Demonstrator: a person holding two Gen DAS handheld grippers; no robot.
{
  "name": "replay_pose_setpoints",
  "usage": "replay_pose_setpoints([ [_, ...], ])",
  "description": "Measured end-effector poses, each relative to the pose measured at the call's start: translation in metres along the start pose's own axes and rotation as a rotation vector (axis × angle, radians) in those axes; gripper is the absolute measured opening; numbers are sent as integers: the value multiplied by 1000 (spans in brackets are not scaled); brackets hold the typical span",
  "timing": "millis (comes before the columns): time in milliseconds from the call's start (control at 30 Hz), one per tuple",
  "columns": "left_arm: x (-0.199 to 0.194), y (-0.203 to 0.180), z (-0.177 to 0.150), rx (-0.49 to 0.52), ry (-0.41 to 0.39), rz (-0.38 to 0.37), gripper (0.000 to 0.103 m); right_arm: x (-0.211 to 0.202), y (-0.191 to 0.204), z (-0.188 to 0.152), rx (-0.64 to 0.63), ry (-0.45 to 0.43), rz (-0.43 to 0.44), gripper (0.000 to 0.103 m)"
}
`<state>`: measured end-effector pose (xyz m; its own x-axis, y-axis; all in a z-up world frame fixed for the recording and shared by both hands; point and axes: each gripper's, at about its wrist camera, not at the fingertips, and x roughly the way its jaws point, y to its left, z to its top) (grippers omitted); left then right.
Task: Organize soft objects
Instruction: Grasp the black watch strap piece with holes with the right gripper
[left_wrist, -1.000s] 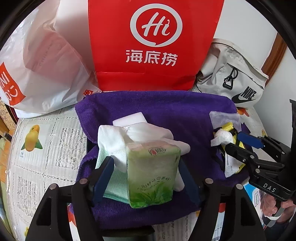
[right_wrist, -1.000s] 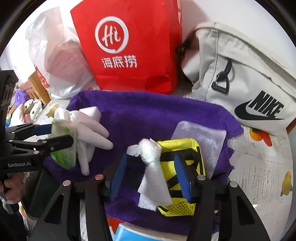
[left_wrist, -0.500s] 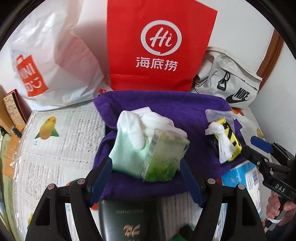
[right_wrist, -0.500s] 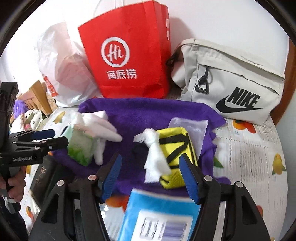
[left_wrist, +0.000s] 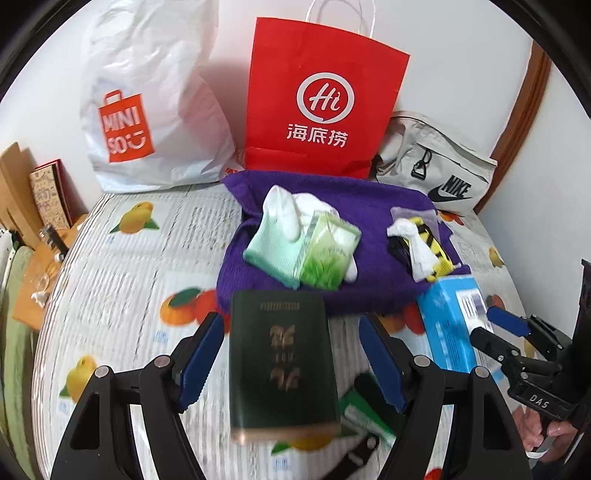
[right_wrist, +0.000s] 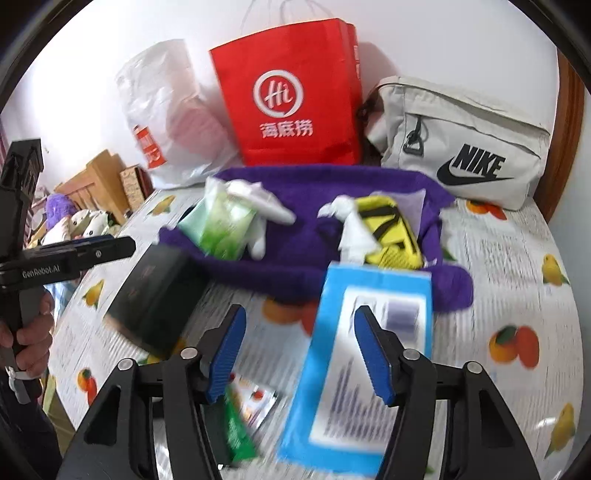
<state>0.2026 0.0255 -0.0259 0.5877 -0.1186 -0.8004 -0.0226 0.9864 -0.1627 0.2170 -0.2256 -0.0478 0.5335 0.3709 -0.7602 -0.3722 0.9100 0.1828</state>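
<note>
A purple towel (left_wrist: 369, 284) (right_wrist: 295, 258) lies on the table. On its left sit a green tissue pack (left_wrist: 328, 254) (right_wrist: 225, 229), a mint cloth (left_wrist: 273, 247) and white gloves (left_wrist: 291, 210). On its right lie a yellow-and-black pouch (left_wrist: 436, 251) (right_wrist: 391, 229) and a white tissue wad (left_wrist: 417, 247) (right_wrist: 354, 229). My left gripper (left_wrist: 291, 362) is open and empty, back from the towel, over a dark green booklet (left_wrist: 280, 365). My right gripper (right_wrist: 299, 354) is open and empty over a blue box (right_wrist: 354, 369).
A red paper bag (left_wrist: 321, 107), a white Miniso bag (left_wrist: 147, 107) and a grey Nike bag (left_wrist: 436, 166) stand behind the towel. The blue box (left_wrist: 450, 325) and a green packet (left_wrist: 365, 417) lie on the fruit-print tablecloth (left_wrist: 122, 295).
Both grippers have pulled back and away from the towel. The left one let go of the tissue pack, the right one left the pouch and tissue. The booklet and blue box came into view.
</note>
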Motion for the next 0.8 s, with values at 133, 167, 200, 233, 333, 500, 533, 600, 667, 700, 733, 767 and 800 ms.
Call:
replay_pose_setpoints([
  [133,-16,3,-21,0,-8,10,74,-8,17,-24,-24,14,21,47],
  [167,-19,4,-27,-2,-10,11,74,-9,22,-31,-28,21,30,44],
  [200,-23,6,-34,-6,-12,10,74,-10,25,-36,-32,25,37,42],
  [233,-25,7,-39,-10,-14,9,74,-11,28,-42,-37,29,45,40],
  [333,-29,11,-54,-21,-17,7,74,-11,41,-58,-63,40,68,39],
  [500,-27,18,-78,-32,0,7,74,1,60,-81,-128,69,75,29],
  [533,-26,20,-84,-36,7,5,74,6,63,-85,-133,82,72,27],
  [600,-25,23,-93,-36,12,-3,74,13,66,-90,-140,100,73,27],
  [667,-25,26,-100,-39,17,-1,74,18,68,-94,-149,110,73,27],
  [700,-24,27,-104,-44,20,-1,74,21,70,-96,-156,114,71,27],
  [733,-23,29,-106,-49,25,-2,74,23,71,-97,-162,117,64,27],
  [767,-22,31,-109,-55,28,-3,74,25,71,-97,-166,117,48,27],
  [800,-21,32,-111,-60,29,-5,74,28,71,-97,-171,118,33,27],
])
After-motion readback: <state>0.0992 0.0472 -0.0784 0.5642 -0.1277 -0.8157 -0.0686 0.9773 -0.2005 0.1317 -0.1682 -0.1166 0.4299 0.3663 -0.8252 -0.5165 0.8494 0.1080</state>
